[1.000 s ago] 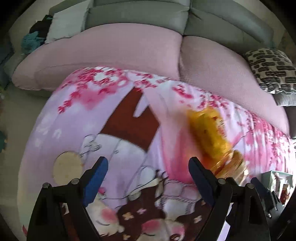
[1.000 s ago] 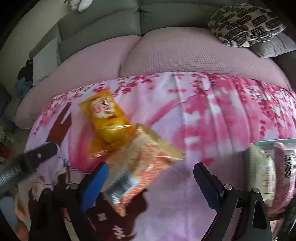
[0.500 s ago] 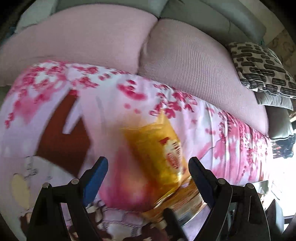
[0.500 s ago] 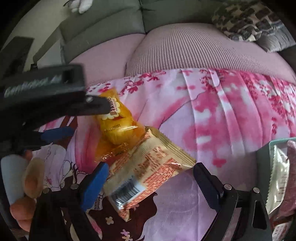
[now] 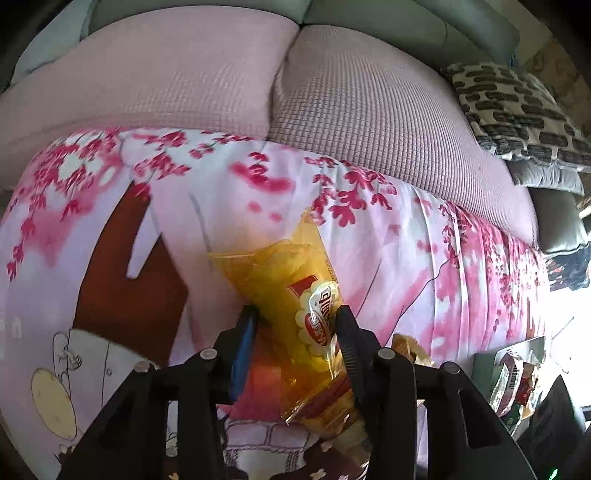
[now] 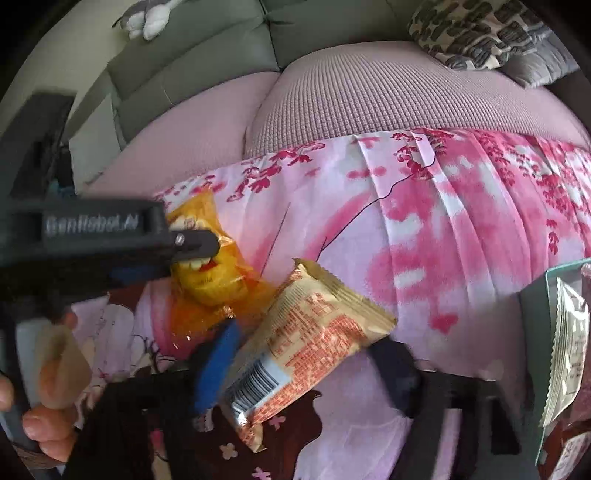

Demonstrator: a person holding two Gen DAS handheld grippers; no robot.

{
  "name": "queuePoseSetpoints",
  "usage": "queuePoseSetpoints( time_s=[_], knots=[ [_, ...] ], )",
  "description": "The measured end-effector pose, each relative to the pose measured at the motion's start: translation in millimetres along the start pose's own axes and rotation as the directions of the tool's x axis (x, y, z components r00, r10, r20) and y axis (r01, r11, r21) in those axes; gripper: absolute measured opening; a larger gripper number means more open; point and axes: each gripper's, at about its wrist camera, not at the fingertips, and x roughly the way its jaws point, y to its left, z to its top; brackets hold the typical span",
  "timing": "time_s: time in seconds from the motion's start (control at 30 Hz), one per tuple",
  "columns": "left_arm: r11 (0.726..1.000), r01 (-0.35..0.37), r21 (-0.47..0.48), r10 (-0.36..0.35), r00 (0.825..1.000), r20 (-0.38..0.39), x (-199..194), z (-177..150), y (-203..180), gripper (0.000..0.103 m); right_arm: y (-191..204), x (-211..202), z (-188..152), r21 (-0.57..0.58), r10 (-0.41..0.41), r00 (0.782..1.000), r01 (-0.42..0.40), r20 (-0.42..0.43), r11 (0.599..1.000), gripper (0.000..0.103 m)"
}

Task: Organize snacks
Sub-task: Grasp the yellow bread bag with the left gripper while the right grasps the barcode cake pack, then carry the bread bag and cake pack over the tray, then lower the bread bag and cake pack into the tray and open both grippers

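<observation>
Left gripper [image 5: 295, 317] now closed on yellow snack bag [image 5: 295, 295]

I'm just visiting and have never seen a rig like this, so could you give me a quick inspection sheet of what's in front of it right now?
Surface: pink blossom-print cloth spread in front of a sofa.
Job's things: yellow snack bag and orange-printed snack packet lying on the cloth, edges overlapping; teal box at the right edge already holds packets.
Clutter: nothing seen.
Grippers: left gripper has closed on the yellow snack bag; right gripper is closing around the orange-printed snack packet, blurred, contact unclear.
Cables: nothing seen.
Surroundings: pink seat cushions, patterned pillow, a plush toy on the sofa back.
</observation>
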Motion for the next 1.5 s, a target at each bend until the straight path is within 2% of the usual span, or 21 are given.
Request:
queuePoseSetpoints(
  time_s=[0.2, 0.33, 0.53, 0.7, 0.8, 0.9, 1.0, 1.17, 1.37, 1.4, 1.43, 1.5],
  knots=[
    [0.998, 0.004, -0.059, -0.001, 0.999, 0.053, -19.3, -27.3, 21.3, 0.04, -9.5, -7.0, -9.8, 0.049, 0.093, 0.996, -0.092, -0.006, 0.995, 0.045],
    [0.996, 0.011, -0.091, -0.002, 0.996, 0.092, -34.9, -57.3, 30.4, 0.038, -14.3, -22.0, -20.5, 0.059, 0.127, 0.992, -0.127, -0.009, 0.99, 0.041],
    [0.991, 0.052, -0.122, -0.031, 0.986, 0.166, -70.2, -107.8, 23.5, 0.037, -27.8, -83.9, -49.6, 0.028, 0.161, 0.987, -0.162, 0.023, 0.986, 0.039],
    [0.989, 0.135, -0.063, -0.121, 0.974, 0.193, -91.6, -143.6, -19.5, 0.037, -60.2, -150.1, -76.1, 0.025, 0.171, 0.983, -0.173, 0.069, 0.985, 0.039],
    [0.986, 0.168, 0.02, -0.169, 0.971, 0.166, -96.2, -163.4, -60.0, 0.037, -77.9, -188.4, -88.4, 0.009, 0.124, 0.986, -0.126, 0.112, 0.992, 0.039],
    [0.975, 0.198, 0.101, -0.209, 0.971, 0.113, -86.6, -178.4, -107.1, 0.037, -113.8, -217.9, -103.7, 0.039, 0.047, 0.988, -0.053, 0.15, 0.998, 0.039],
    [0.957, 0.231, 0.174, -0.246, 0.967, 0.067, -76.3, -190.7, -154.0, 0.037, -155.7, -229.9, -110.2, 0.118, -0.007, 0.987, -0.012, 0.16, 0.993, 0.039],
    [0.931, 0.256, 0.262, -0.26, 0.965, -0.019, -54.4, -208.4, -211.0, 0.037, -214.6, -240.6, -114.9, 0.21, -0.074, 0.985, 0.04, 0.157, 0.977, 0.039],
    [0.927, 0.239, 0.289, -0.237, 0.971, -0.041, -38.3, -216.2, -240.0, 0.037, -255.4, -238.1, -112.1, 0.274, -0.066, 0.989, 0.027, 0.135, 0.961, 0.041],
    [0.926, 0.243, 0.287, -0.243, 0.969, -0.037, -39.9, -216.7, -240.3, 0.042, -257.4, -240.0, -112.3, 0.271, -0.066, 0.989, 0.028, 0.133, 0.962, 0.041],
    [0.927, 0.244, 0.284, -0.244, 0.969, -0.036, -41.3, -217.4, -239.4, 0.056, -258.1, -241.0, -112.8, 0.267, -0.069, 0.989, 0.031, 0.133, 0.963, 0.044],
    [0.936, 0.222, 0.274, -0.227, 0.974, -0.016, -47.3, -220.4, -233.9, 0.071, -258.4, -246.5, -115.1, 0.257, -0.079, 0.987, 0.04, 0.142, 0.966, 0.06]
  ],
)
